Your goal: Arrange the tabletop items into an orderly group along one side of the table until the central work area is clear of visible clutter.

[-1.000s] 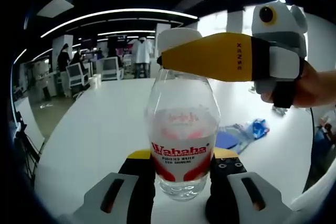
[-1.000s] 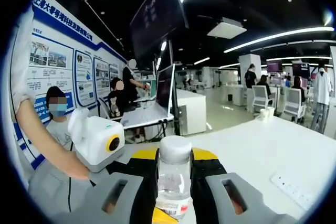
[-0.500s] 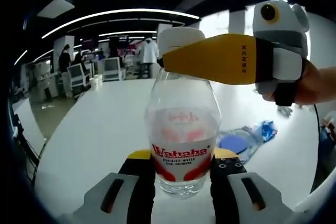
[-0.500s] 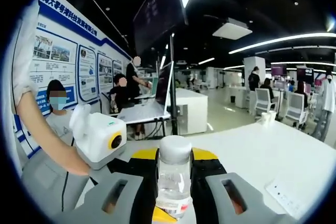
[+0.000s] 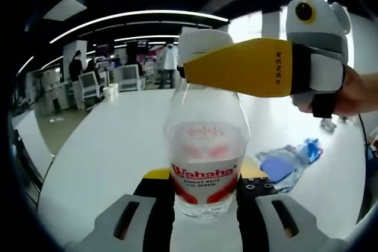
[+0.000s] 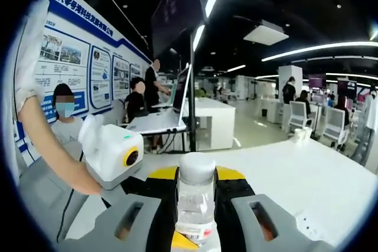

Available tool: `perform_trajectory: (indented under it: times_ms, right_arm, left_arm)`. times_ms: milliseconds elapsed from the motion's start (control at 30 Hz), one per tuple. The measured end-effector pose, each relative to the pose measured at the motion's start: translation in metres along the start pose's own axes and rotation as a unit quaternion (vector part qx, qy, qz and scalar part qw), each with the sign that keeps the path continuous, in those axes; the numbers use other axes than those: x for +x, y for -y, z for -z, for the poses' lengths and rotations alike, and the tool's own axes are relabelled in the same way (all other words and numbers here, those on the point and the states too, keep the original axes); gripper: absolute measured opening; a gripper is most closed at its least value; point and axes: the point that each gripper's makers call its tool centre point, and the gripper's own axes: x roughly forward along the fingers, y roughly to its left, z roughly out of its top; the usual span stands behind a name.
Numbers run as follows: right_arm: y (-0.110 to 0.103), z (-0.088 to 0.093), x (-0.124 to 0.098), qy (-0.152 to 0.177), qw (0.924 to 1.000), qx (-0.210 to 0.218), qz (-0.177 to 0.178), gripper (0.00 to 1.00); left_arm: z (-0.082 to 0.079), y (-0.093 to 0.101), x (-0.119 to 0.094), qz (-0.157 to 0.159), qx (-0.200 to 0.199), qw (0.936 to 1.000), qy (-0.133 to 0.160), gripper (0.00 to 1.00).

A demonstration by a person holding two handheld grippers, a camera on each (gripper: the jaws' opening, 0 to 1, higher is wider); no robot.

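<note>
A clear Wahaha water bottle [image 5: 205, 163] with a red and white label stands upright between the jaws of my left gripper [image 5: 205, 205], which is shut on its lower body. From the right, my right gripper [image 5: 196, 66] comes in with yellow jaws and is shut around the bottle's neck just under the white cap [image 5: 201, 41]. In the right gripper view the cap [image 6: 196, 168] sits between the jaws of my right gripper [image 6: 196, 200]. A person's hand [image 5: 354, 92] holds the right gripper, and an arm [image 6: 50, 151] reaches in at the left.
A white table [image 5: 106, 146] stretches away under the bottle. A crumpled blue and clear plastic wrapper [image 5: 289, 159] lies on it to the right. Beyond the table are a screen on a pole [image 6: 180, 25], desks, chairs and several people.
Both views have drifted slightly with the hands. The bottle stays held at its body and neck; neither grip has changed.
</note>
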Motion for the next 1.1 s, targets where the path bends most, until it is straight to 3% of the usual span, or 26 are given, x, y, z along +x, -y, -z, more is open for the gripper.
perform_trajectory:
  times_ms: [400, 1100]
  right_arm:
    - [0.020, 0.014, 0.011, 0.000, 0.9999, -0.009, -0.006, 0.18]
    - [0.031, 0.039, 0.019, -0.005, 0.9993, -0.021, -0.029, 0.19]
  left_arm:
    - [0.005, -0.015, 0.024, -0.010, -0.005, 0.9999, 0.002, 0.36]
    - [0.025, -0.024, 0.046, -0.019, -0.016, 0.9996, -0.012, 0.36]
